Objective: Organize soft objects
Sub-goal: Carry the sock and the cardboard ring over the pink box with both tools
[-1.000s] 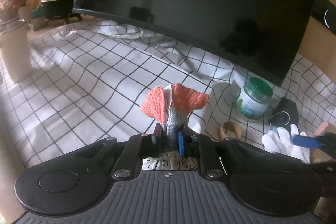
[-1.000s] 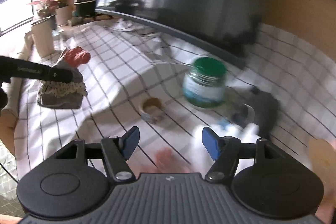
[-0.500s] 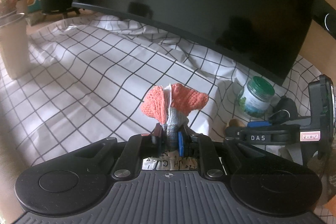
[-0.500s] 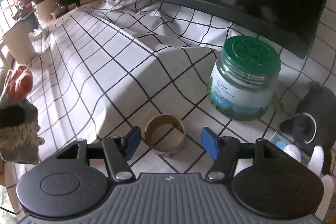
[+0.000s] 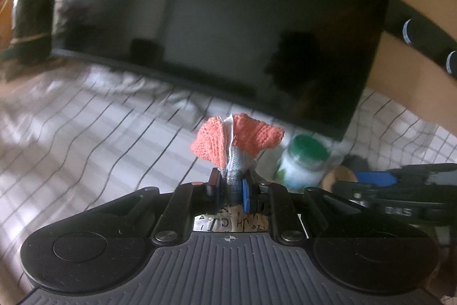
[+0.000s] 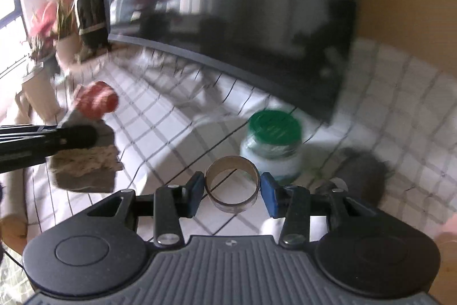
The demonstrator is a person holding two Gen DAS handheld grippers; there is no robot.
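My left gripper (image 5: 231,187) is shut on a bunched knit cloth (image 5: 242,136), orange at the top and grey-blue below, held up above the checked tablecloth (image 5: 85,139). In the right wrist view the same cloth (image 6: 85,170) hangs at the left as a grey bundle with a cream fringe and a red top. My right gripper (image 6: 232,190) has a cardboard ring (image 6: 232,205) between its blue pads. Its jaws are closing and both pads touch the ring's sides, which is off the cloth. From the left wrist view the ring (image 5: 338,175) shows at the right.
A green-lidded jar (image 6: 271,139) stands just behind the ring. A dark grey soft item (image 6: 362,173) lies to its right. A large black screen (image 6: 257,19) fills the back. A potted plant (image 6: 48,27) and a black appliance (image 5: 31,19) stand at the far left.
The right gripper's jaws narrowed around the cardboard ring and took it off the tablecloth. Both hands rose and the views blurred. The left gripper kept its hold on the cloth.
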